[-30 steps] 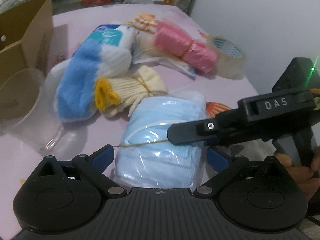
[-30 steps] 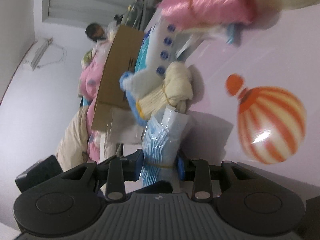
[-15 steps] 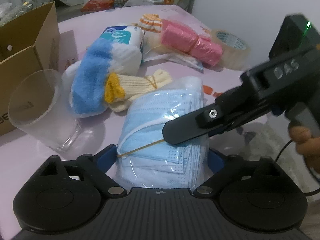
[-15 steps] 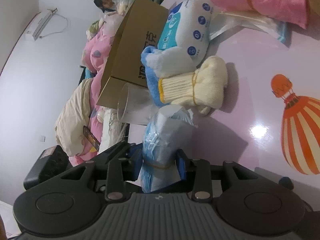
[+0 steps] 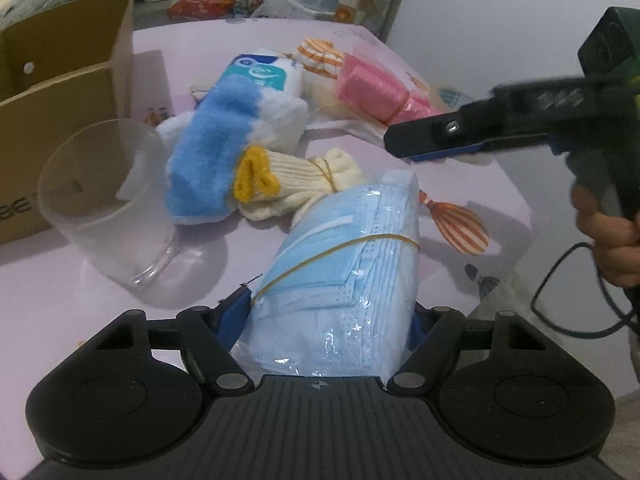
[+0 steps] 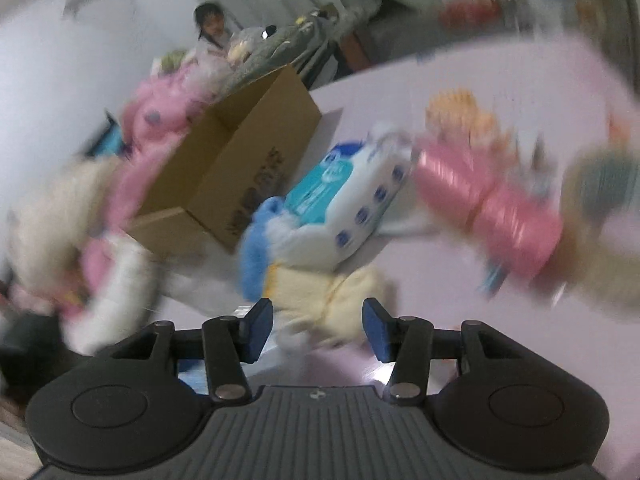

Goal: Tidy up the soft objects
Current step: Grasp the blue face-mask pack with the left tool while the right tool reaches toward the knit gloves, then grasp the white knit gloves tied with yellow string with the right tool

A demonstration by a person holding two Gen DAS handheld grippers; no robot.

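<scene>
The left gripper [image 5: 324,320] is closing its jaws on a plastic-wrapped, rubber-banded stack of blue face masks [image 5: 344,276] on the pink table [image 5: 80,300], near a clear plastic cup [image 5: 108,200]; the right gripper [image 5: 416,144] hangs above, jaws opening, nothing between them.

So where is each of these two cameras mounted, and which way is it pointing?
Left wrist: on the left gripper, looking down its fingers at the mask pack between the closing jaws; the right gripper and hand show.
Right wrist: on the right gripper, jaws opening on nothing, blurred, facing the cardboard box.
Shared: cream gloves, pink roll.
</scene>
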